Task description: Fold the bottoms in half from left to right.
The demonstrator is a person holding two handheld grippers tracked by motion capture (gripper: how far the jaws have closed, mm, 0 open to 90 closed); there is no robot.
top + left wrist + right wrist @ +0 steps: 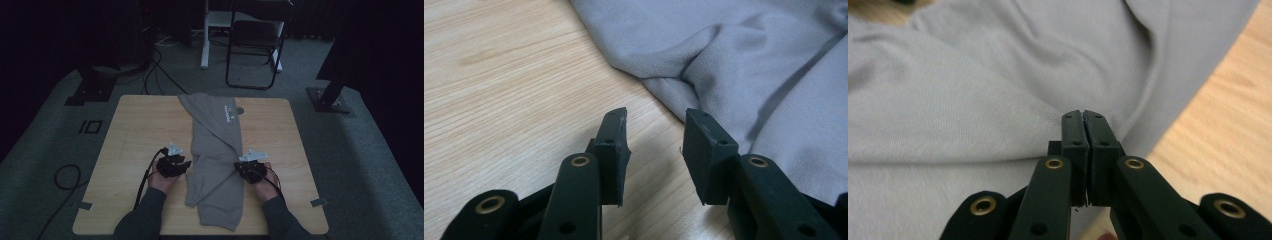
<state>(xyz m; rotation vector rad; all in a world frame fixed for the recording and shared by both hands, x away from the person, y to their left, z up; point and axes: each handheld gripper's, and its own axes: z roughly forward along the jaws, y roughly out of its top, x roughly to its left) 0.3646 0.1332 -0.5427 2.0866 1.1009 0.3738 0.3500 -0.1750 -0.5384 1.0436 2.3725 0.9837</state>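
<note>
The grey garment (216, 150) lies between the spread left gripper (654, 137) and the right gripper (1083, 116), seemingly pinching its edge.

Garment (216, 150): soft grey knit cloth, matt, fine weave, creased into folds, small pale print at its 12 o'clock end. Table (135, 130): light wood-grain top, smooth, faint satin sheen. Left gripper (655, 140) and right gripper (1082, 150): matt black plastic jaws, slightly rough edges, brass-coloured glossy rivets. Floor (45, 150): dull grey carpet. Chair (255, 45) at 12 o'clock: black metal frame, dark padded seat.
</note>
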